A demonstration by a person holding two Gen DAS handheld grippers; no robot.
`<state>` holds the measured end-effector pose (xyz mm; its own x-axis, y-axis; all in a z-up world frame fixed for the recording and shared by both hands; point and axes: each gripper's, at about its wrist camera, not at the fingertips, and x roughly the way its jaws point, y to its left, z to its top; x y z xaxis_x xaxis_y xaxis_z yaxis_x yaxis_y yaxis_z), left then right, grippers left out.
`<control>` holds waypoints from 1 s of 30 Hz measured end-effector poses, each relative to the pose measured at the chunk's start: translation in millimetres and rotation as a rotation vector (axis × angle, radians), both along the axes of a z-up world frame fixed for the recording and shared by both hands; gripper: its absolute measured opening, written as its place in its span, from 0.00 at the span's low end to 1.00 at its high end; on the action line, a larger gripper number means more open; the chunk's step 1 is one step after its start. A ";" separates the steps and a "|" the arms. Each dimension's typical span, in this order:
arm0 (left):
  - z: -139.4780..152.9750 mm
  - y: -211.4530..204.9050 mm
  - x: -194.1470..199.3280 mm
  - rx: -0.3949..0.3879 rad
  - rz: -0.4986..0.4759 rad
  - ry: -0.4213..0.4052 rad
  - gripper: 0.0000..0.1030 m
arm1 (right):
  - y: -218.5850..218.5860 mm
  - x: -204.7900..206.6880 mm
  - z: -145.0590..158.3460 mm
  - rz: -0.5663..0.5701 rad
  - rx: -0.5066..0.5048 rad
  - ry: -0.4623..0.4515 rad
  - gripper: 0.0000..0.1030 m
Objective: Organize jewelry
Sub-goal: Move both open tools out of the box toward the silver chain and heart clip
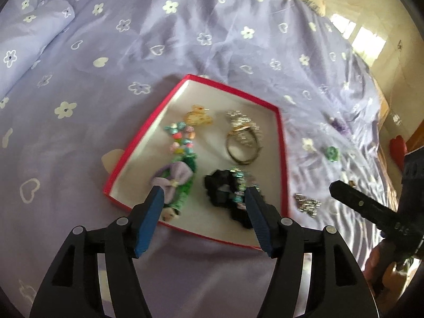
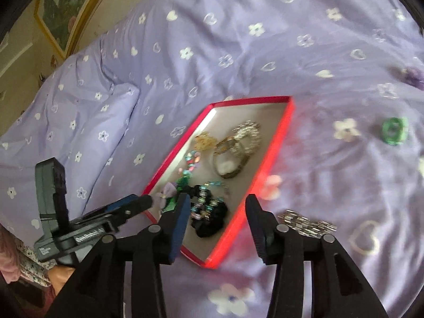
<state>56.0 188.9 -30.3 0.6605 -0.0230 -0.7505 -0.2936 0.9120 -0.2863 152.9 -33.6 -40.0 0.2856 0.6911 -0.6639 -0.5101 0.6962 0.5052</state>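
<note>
Left to right: the red tray (image 1: 283, 143) sits on the purple bedsheet (image 1: 185, 39), already holding a bow clip (image 1: 169, 179), bead string (image 1: 182, 137), bangles (image 1: 242, 143) and a black scrunchie (image 1: 220, 188). Both claws hang spread with nothing in them: left gripper (image 1: 203, 193), right gripper (image 2: 217, 204). Still loose on the sheet right of the tray: a silver link bracelet (image 2: 307, 224), probably floppy and slippery, so I'd pinch it mid-chain, plus a green ring (image 2: 394, 130) and a purple piece (image 2: 413, 78). Low tray rim, plenty of open sheet.
</note>
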 end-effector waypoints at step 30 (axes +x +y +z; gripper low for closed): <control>0.4 -151.3 33.9 0.076 -0.318 0.060 0.68 | -194.2 -16.2 -18.8 -0.333 -0.070 0.010 0.60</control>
